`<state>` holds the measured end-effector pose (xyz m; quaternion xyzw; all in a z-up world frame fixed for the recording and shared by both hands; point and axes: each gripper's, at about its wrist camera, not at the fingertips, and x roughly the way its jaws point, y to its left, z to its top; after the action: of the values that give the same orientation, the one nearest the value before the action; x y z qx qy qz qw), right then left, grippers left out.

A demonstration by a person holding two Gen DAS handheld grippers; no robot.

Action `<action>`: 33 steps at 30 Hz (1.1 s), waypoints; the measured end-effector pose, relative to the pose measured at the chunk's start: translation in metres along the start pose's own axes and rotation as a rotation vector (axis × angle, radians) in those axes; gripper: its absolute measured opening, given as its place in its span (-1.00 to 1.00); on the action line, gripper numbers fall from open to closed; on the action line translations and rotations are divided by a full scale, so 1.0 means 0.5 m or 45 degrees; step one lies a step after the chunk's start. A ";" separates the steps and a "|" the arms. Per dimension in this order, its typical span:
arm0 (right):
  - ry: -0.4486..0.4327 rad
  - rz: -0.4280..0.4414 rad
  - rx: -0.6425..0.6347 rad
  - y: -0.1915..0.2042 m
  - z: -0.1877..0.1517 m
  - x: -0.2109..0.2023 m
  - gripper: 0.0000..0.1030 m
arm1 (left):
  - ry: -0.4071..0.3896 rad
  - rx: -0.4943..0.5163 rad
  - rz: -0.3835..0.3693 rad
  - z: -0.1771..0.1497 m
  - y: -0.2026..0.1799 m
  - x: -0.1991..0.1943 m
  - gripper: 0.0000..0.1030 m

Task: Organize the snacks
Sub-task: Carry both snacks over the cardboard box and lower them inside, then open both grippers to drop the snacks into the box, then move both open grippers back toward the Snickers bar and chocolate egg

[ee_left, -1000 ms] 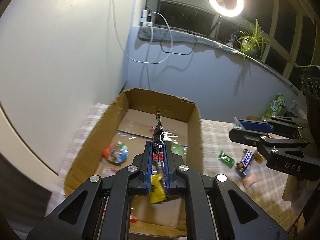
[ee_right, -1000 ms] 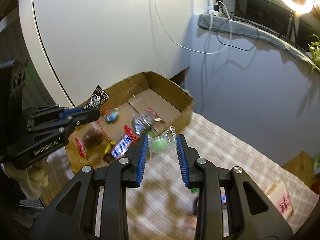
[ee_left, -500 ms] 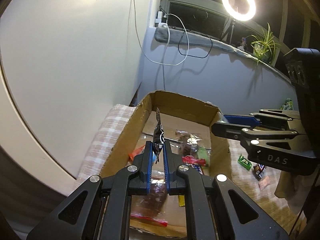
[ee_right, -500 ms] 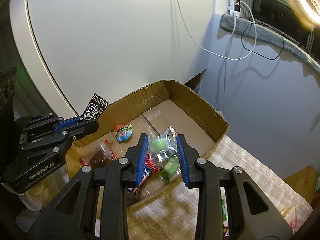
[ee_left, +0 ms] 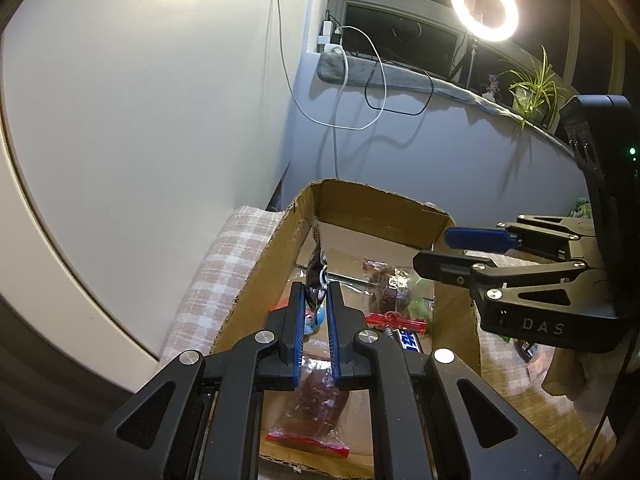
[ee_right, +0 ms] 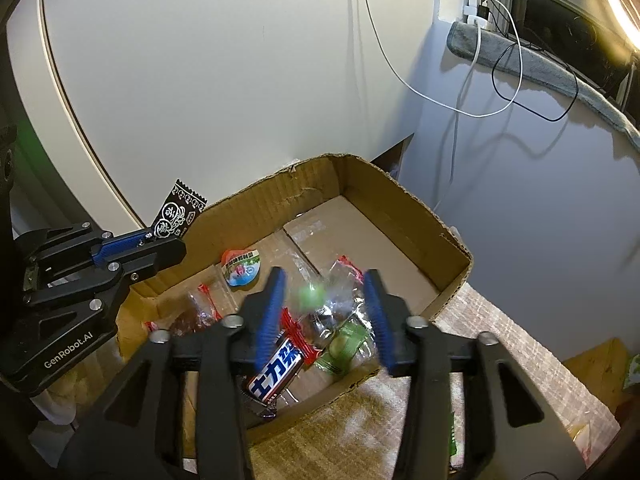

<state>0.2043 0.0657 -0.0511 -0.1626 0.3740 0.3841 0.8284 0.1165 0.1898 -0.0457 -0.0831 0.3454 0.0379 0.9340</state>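
So the right gripper (ee_right: 326, 308) is opening its jaws right now and the clear plastic packet with the green candy inside (ee_right: 320, 298), which was pinched tight half a second ago, is blurry and loose between the blue pads, apparently dropping into the open brown cardboard box (ee_right: 404, 216). A second ago that gripper was out over the cloth; now it hangs over the box. I'd call that snack as good as sorted. The left gripper (ee_left: 316, 300) is clamped narrow on a small black wrapper with white print (ee_right: 176, 216), held just over the box's near-left wall, so that one probably goes in next. Already inside: a Snickers bar (ee_right: 276, 368), a round jelly cup (ee_right: 240, 270) and a red-edged bag. The box sits on a pink-checked tablecloth (ee_left: 224, 256). The room's dim, with a glowing ring light (ee_left: 484, 6), a white cable down the wall and a spider plant on the sill.
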 end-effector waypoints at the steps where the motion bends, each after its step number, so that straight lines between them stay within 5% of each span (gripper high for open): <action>1: -0.004 -0.002 -0.001 0.001 0.000 -0.002 0.02 | -0.001 0.001 0.003 -0.001 0.000 0.000 -0.81; 7: -0.017 -0.018 -0.001 -0.001 0.000 -0.010 0.23 | -0.010 -0.003 0.026 -0.001 0.004 -0.005 -0.59; 13: -0.039 -0.052 0.022 -0.013 -0.004 -0.025 0.68 | -0.022 -0.004 0.047 -0.001 0.003 -0.012 -0.18; 24: -0.067 -0.104 0.106 -0.064 -0.039 -0.096 0.71 | -0.049 0.010 -0.007 -0.003 -0.037 -0.042 -0.11; 33: -0.102 -0.171 0.224 -0.147 -0.130 -0.199 0.71 | -0.048 0.081 -0.101 -0.007 -0.124 -0.056 -0.11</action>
<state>0.1857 -0.0698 -0.0215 -0.0984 0.3611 0.2996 0.8776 0.1008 0.1280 -0.0223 -0.0664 0.3252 -0.0084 0.9433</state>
